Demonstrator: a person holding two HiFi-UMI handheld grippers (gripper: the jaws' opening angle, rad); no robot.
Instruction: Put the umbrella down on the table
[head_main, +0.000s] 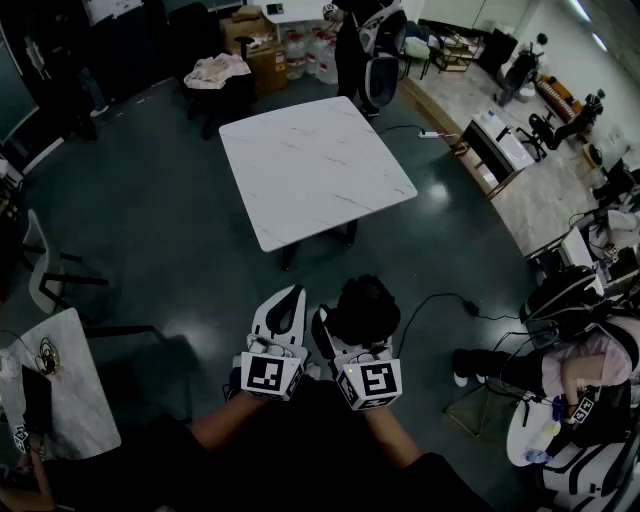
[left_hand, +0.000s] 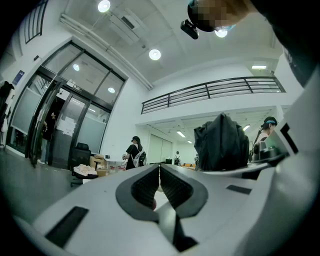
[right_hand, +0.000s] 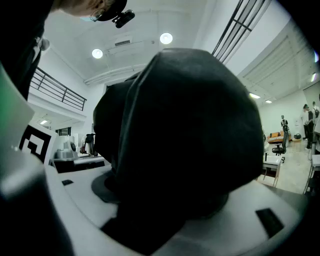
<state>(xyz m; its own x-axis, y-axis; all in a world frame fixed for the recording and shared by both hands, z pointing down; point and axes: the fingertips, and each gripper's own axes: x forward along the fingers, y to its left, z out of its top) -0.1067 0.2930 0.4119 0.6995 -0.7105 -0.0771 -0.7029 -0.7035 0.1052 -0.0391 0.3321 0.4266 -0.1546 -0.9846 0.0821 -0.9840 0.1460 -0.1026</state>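
Note:
A folded black umbrella (head_main: 366, 308) stands upright between the jaws of my right gripper (head_main: 352, 330), which is shut on it; it fills the right gripper view as a dark bundle (right_hand: 185, 135). In the left gripper view the same umbrella (left_hand: 221, 142) shows off to the right. My left gripper (head_main: 290, 305) is beside the right one, shut with nothing in it, its pads (left_hand: 172, 187) meeting at the tips. The white marble table (head_main: 312, 168) lies ahead across the dark floor, with nothing on it. Both grippers are held level, well short of the table.
A person (head_main: 365, 45) stands beyond the table's far edge. A chair with cloth (head_main: 215, 75) and boxes (head_main: 255, 40) sit at the back left. Another white table (head_main: 50, 390) is at my near left; a cable (head_main: 440, 300) runs on the floor at right, by desks and bags.

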